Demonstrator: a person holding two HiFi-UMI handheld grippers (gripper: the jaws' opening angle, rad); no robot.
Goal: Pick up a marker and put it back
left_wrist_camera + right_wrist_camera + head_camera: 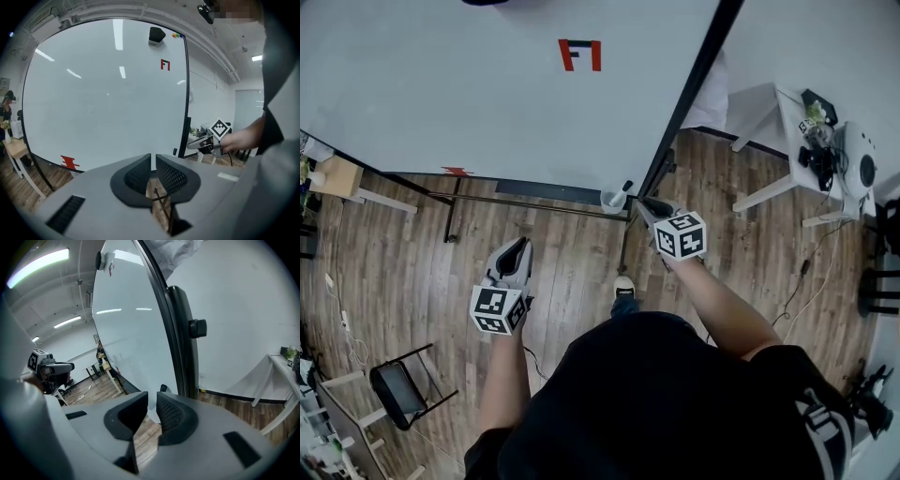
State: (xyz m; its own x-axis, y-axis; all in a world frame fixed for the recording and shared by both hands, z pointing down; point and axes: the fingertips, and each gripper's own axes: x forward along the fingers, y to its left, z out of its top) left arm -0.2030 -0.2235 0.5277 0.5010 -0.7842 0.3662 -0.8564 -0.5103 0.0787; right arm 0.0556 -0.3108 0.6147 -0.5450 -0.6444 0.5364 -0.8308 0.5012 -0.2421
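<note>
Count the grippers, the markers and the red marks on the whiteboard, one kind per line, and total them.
Grippers: 2, left gripper, right gripper
Markers: 1
Red marks on the whiteboard: 2, upper mark, lower mark
Total: 5

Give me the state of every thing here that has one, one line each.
marker: capped, leaning in the cup, not gripped.
right hand-held gripper: jaws apart, empty, marker just ahead.
left hand-held gripper: jaws almost touching, empty.
whiteboard: nearly blank, small red marks.
chair: unfolded, unoccupied.
</note>
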